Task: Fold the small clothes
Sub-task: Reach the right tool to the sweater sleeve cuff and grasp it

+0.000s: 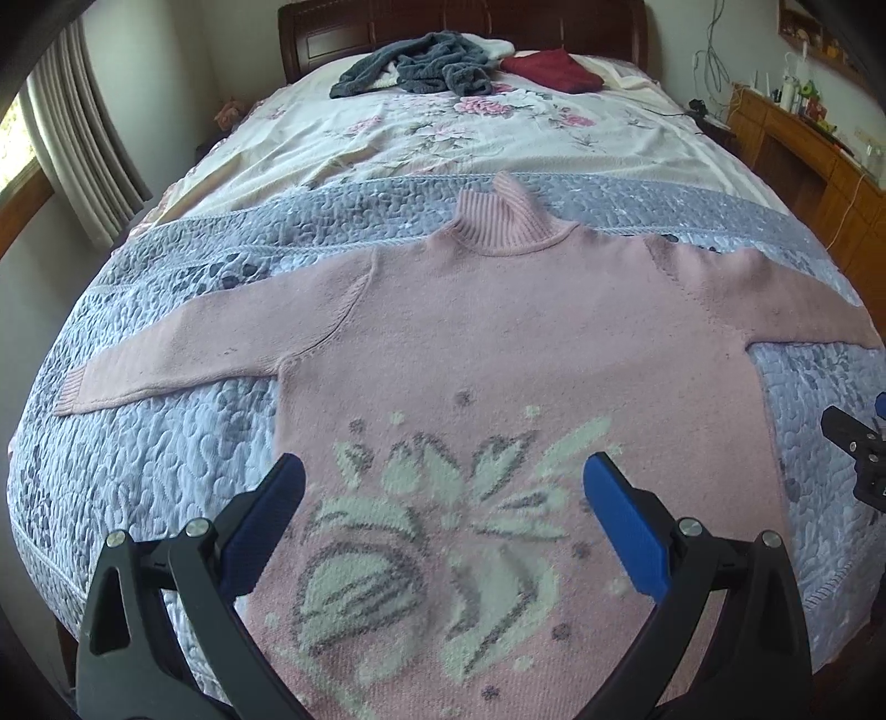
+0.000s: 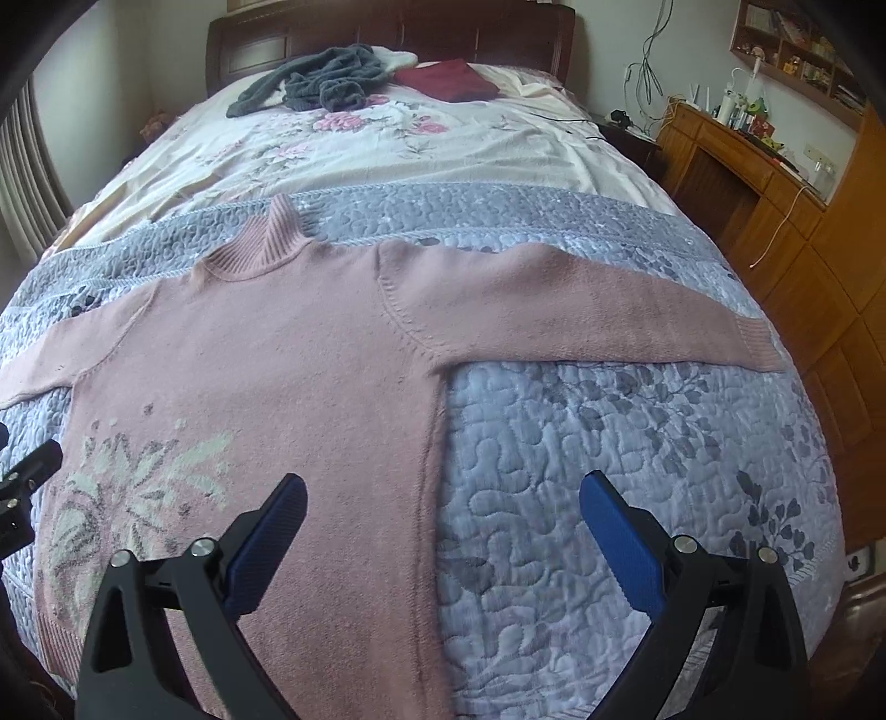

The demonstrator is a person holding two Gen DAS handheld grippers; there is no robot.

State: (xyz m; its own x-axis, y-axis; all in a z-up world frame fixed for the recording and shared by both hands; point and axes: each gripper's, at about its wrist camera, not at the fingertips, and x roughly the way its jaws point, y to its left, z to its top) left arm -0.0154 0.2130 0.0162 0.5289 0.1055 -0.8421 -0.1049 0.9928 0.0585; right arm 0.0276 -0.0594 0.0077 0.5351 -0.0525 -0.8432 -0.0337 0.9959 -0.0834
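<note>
Pink knitted wool is what lies under your two tools: the pink sweater (image 1: 498, 332) is spread flat, front side up, on the grey-blue quilt (image 1: 166, 443) at the near end of the bed, with both sleeves stretched out to the sides and the ribbed high collar pointing toward the headboard (image 1: 459, 27). A pale flower pattern covers its lower front. Your left gripper (image 1: 443, 498) hovers above this flower pattern, pointing along the bed toward the collar; its two blue pads (image 1: 626, 531) stand wide apart and nothing is between them. Your right gripper (image 2: 443, 515) is held beside it at the same kind of angle, also spread wide and carrying nothing; its left pad is over the sweater's body and its right pad is over bare quilt, so the side seam of the sweater runs between them. Whether the pads touch the cloth, the views do not tell clearly. Each tool shows at the edge of the other's view, so they are near to each other. Farther up the bed you see a floral sheet (image 1: 443, 138), and near the headboard a grey garment (image 1: 421, 69) in a heap and a dark red cloth (image 1: 554, 69) lying beside it. On the right side of the room stands a wooden cabinet (image 2: 775, 210).
</note>
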